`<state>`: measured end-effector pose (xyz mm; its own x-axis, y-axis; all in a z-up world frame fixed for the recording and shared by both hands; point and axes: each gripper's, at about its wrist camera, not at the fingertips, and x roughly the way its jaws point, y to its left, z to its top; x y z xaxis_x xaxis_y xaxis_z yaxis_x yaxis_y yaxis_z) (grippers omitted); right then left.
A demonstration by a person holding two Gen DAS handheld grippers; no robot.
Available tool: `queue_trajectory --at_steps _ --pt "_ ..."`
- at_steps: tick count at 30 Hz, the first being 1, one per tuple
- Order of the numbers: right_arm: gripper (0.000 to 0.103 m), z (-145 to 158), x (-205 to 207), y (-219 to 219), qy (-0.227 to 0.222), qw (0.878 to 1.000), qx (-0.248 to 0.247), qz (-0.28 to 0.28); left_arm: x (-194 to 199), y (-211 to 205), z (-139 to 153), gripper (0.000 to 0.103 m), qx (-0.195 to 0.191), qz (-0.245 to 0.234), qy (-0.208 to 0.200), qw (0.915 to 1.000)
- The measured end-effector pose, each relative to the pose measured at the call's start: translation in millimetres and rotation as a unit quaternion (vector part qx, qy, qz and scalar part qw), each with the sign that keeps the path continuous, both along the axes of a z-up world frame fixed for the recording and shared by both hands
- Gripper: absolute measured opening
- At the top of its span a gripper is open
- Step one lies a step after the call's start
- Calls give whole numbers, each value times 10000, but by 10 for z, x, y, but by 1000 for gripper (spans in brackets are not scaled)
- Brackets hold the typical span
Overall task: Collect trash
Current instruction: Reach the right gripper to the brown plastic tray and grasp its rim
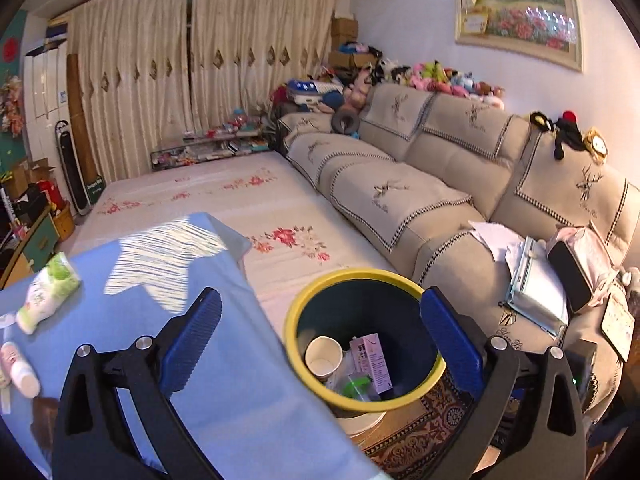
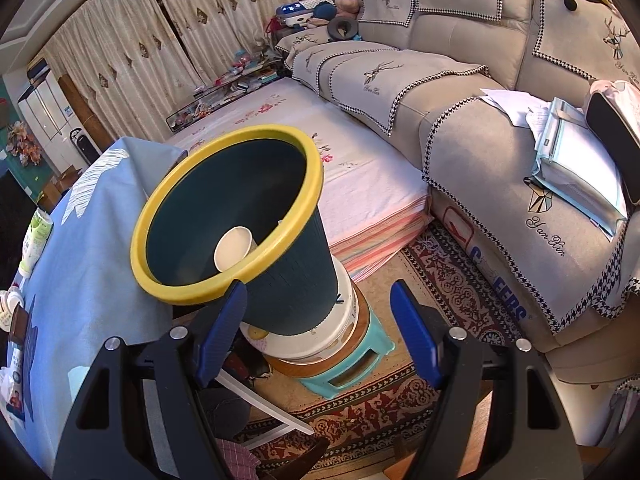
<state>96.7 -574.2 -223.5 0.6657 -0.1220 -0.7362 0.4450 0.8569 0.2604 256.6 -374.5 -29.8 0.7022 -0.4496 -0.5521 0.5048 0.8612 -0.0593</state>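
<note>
Left hand-held gripper [image 1: 320,328] gapes above round yellow-rimmed bin [image 1: 364,400].

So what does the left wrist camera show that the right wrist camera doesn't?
Only the left wrist view looks down into the bin and shows the pink carton and green wrapper, plus the framed painting. Only the right wrist view shows the teal stool and white bucket under the bin. Both show the yellow-rimmed bin, the paper cup, the blue cloth and the sofa.
</note>
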Motion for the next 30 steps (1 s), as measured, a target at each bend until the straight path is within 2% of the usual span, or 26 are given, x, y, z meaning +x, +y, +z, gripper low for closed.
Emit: queue_trajectory --at_steps 5,9,16,23,30 --pt "70 102 26 133 -47 9998 -114 139 -353 664 220 98 -244 368 -184 9989" --pt "70 186 89 334 -71 9990 -214 381 -601 1142 294 98 -294 741 -361 9962" --pt "70 359 270 799 -125 9950 -411 905 -972 2067 330 98 -296 1523 -558 9863" --pt "70 615 581 1475 -278 9827 -542 1747 -1196 2978 302 98 -352 2555 -579 9644" --pt "70 813 917 2396 -380 9593 -571 2741 -1343 3588 255 98 -399 3174 -627 9454"
